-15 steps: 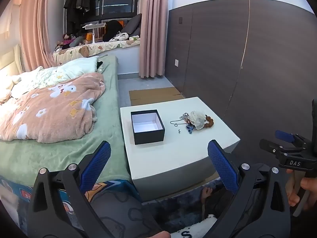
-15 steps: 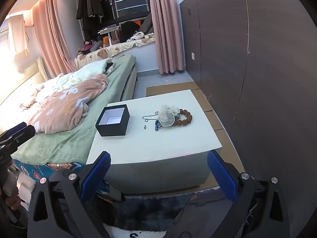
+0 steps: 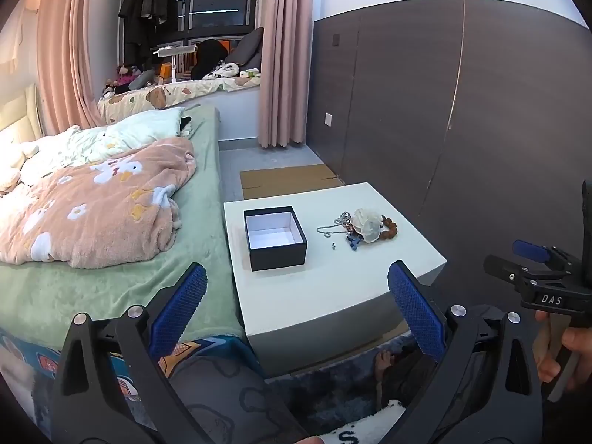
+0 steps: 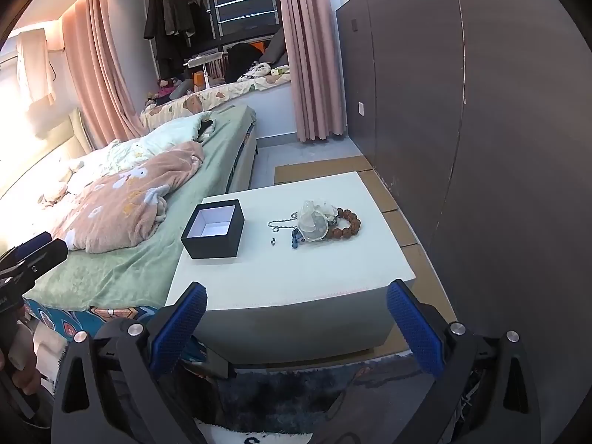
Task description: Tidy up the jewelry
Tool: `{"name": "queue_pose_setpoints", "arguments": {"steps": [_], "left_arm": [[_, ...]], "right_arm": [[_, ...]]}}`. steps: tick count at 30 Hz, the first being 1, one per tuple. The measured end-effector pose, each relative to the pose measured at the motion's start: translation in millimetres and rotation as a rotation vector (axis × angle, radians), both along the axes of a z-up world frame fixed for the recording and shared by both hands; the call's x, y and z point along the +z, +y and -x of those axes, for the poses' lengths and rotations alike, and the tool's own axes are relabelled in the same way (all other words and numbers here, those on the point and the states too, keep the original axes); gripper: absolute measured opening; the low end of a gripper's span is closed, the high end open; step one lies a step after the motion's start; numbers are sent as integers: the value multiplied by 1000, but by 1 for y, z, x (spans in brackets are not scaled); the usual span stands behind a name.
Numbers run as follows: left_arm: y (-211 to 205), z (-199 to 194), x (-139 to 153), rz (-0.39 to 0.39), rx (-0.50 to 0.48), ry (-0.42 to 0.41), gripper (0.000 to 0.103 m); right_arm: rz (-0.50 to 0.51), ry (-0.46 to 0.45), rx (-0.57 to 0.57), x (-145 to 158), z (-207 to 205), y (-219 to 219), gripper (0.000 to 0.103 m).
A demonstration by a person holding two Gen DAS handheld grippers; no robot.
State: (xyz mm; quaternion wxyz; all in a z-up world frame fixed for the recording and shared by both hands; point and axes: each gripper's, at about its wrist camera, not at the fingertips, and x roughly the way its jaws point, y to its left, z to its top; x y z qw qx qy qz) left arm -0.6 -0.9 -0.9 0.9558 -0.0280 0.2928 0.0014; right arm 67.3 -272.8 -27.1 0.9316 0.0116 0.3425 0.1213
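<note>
An open black box point(image 3: 275, 237) with a white inside stands on the white table point(image 3: 333, 296); it also shows in the right wrist view point(image 4: 214, 229). To its right lies a jewelry pile: a white sheer pouch point(image 4: 312, 220), a brown bead bracelet point(image 4: 347, 222), a silver chain point(image 4: 279, 224), a small blue piece point(image 4: 295, 238) and a tiny ring point(image 4: 273, 241). The pile shows in the left wrist view point(image 3: 364, 225). My left gripper point(image 3: 296, 303) is open and empty, short of the table's near edge. My right gripper point(image 4: 296, 318) is open and empty, also short of the table.
A bed with a green sheet point(image 3: 111, 285) and pink blanket point(image 3: 103, 207) adjoins the table's left side. A dark panelled wall point(image 4: 481, 129) runs along the right. Cardboard point(image 3: 288, 179) lies on the floor behind the table. A dark rug point(image 4: 296, 392) lies below.
Both views have shifted only slightly; the box and jewelry have not moved.
</note>
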Motion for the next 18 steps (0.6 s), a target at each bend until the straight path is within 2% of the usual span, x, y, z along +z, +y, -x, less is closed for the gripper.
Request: {"name": "queue_pose_setpoints", "arguments": {"steps": [18], "left_arm": [[-3,1,5,3,-5,-10,98]], "right_arm": [[-1,-6,2,2,1,1,95]]}}
